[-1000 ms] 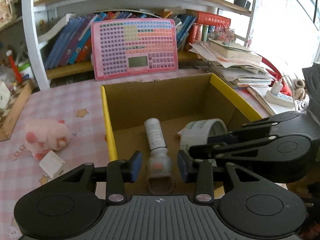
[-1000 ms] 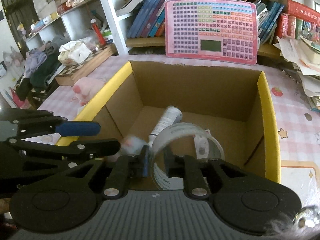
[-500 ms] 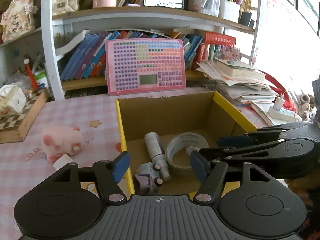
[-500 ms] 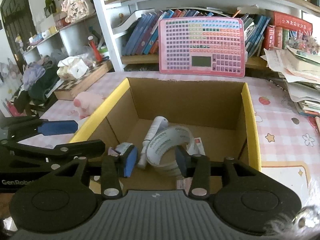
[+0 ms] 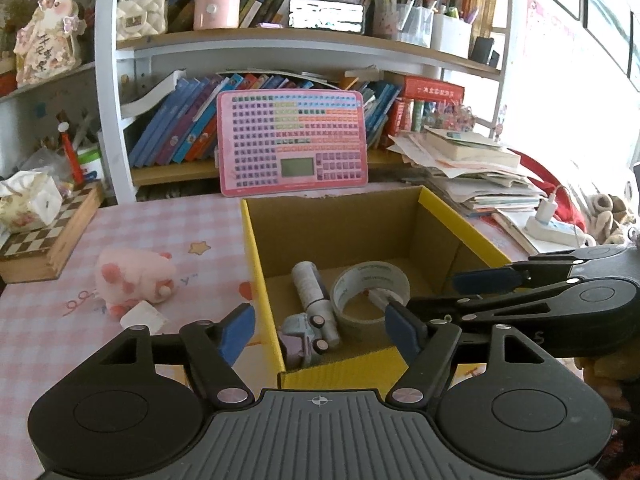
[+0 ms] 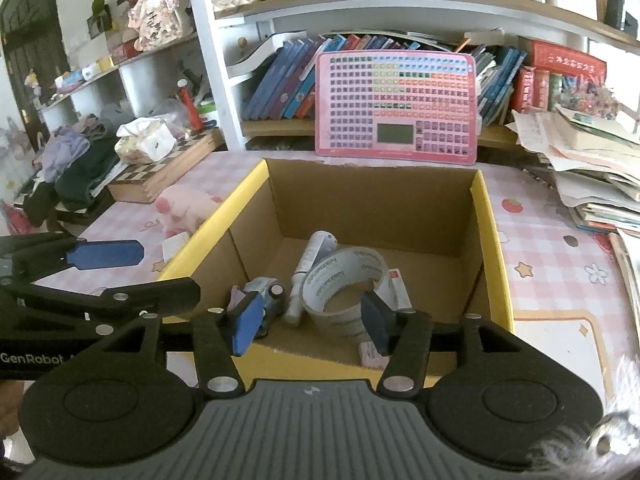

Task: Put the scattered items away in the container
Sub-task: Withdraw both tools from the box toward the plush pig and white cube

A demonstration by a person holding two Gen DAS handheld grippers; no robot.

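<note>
- The left gripper [image 5: 318, 330] hangs over the near rim of the cardboard box [image 5: 456, 216], jaws opening with nothing pressed between them; a second ago they sat close around the toy car [image 5: 302, 338].
- The right gripper [image 6: 310, 322] is opening too, empty; earlier it pinched the tape roll [image 6: 344, 286].
- Both things now lie on the box floor beside a white tube [image 5: 310, 284].
- Next, probably clear the rim before swinging left.
- Out on the bench, the pink plush [image 5: 134, 276] and white block [image 5: 144, 316] wait.

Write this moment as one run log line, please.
left gripper: opening, empty | right gripper: opening, empty | tape roll, toy car: in box
</note>
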